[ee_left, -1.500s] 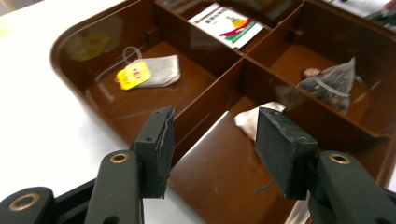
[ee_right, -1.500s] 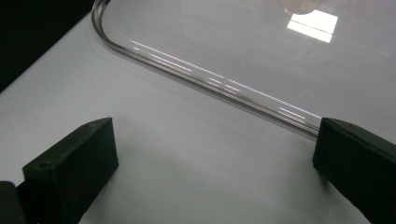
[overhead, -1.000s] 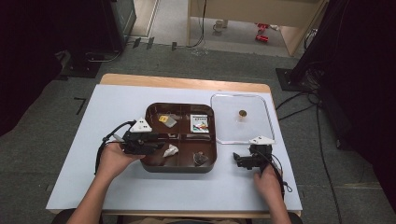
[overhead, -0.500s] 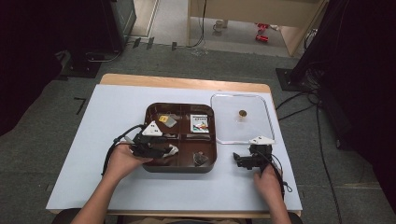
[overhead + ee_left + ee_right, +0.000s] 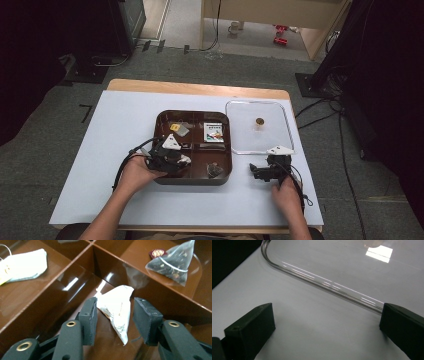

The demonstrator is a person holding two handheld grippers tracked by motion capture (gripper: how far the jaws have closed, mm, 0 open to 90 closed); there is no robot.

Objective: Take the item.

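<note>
Under my left gripper [image 5: 115,322] lies the glossy brown floor of the compartment tray [image 5: 165,181]; its jaws have just been closing around the white tea bag [image 5: 117,308], which sits between them, the left pad touching its edge, the right pad just clear, so nothing is pinched yet; beyond the divider to the right lies a dark pyramid tea bag [image 5: 172,265], and in the compartment far to the left a pale sachet [image 5: 25,265]. My right gripper [image 5: 327,327] has its jaws spread wide over the white table cover [image 5: 312,322], with the rim of the clear lid [image 5: 324,281] just ahead. Past the table I see grey carpet [image 5: 60,145] and cables. A second ago my left gripper stood at the tray's left edge; it has since come over the near left compartment; the right has stayed put.
</note>
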